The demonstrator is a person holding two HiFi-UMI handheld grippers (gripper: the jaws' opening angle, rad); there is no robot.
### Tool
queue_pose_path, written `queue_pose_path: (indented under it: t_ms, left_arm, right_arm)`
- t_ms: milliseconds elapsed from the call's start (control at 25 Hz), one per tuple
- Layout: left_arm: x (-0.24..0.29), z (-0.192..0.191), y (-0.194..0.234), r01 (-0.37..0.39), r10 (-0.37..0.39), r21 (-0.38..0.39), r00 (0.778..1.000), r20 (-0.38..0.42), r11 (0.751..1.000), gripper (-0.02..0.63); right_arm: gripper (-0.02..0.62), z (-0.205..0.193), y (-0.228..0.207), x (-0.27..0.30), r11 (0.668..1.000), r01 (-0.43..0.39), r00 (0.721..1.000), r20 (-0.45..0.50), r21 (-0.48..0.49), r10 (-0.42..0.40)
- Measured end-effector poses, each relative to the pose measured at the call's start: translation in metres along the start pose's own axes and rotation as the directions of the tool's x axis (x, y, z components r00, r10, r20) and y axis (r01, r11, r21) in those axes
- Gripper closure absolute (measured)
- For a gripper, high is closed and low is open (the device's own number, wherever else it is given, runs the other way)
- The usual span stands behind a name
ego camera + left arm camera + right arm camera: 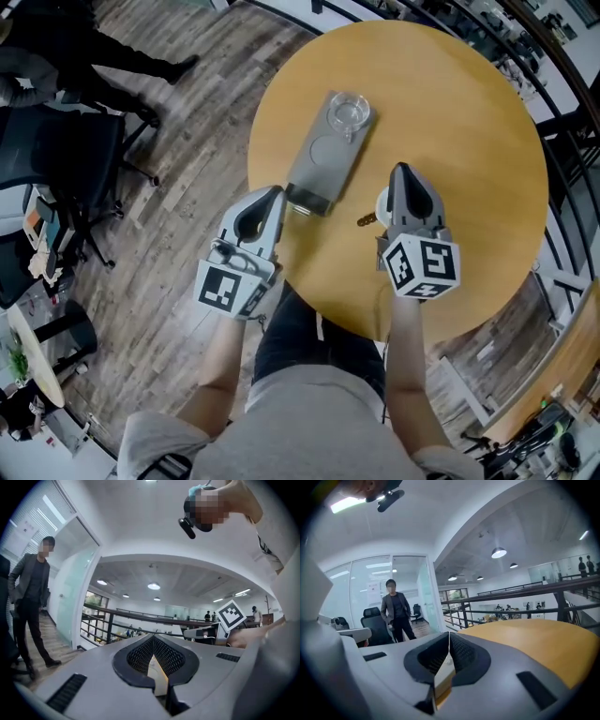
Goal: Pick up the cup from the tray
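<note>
Honey-yellow round table [469, 122]; matte grey tray [319, 167]; clear glass cup [349, 112]; pale grey left gripper [274, 194] and right gripper [401, 171], black-and-white square markers [424, 264]; weathered grey-brown plank floor [187, 281].

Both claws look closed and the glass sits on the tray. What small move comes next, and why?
Probably open the right gripper: its jaws are shut on nothing, and it is nearer than the left gripper to the cup, which stands untouched at the far end of the tray.

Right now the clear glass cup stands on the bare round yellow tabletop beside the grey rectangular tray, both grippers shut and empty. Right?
No: the head view shows the clear glass cup standing on the grey rectangular tray, at its far end. The rest holds.
</note>
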State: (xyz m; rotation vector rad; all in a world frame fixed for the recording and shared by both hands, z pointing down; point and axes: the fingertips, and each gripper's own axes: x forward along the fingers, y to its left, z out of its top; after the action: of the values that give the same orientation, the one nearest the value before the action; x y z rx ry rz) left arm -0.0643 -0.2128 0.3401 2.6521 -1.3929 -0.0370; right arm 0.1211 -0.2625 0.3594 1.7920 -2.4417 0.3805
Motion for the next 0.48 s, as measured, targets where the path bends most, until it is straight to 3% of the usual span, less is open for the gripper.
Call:
queue_pose_path:
  t_ms: [240, 320, 480]
  left_arm:
    - [-0.010, 0.000, 0.022, -0.043, 0.043, 0.023, 0.999, -0.011, 0.999, 0.598]
    - [-0.009, -0.003, 0.026, -0.051, 0.051, 0.023, 0.999, -0.019, 0.998, 0.597]
    - [-0.005, -0.008, 0.034, -0.057, 0.058, 0.029, 0.998, -0.039, 0.998, 0.572]
  right_arm:
    - [0.570, 0.018, 0.022, 0.049, 0.982, -0.160, 0.986, -0.066, -0.099, 0.154]
    - [0.438, 0.018, 0.025, 0.068, 0.968, -0.220, 0.972, -0.114, -0.119, 0.207]
    - [0.371, 0.011, 0.027, 0.105, 0.935, -0.293, 0.944, -0.215, -0.201, 0.249]
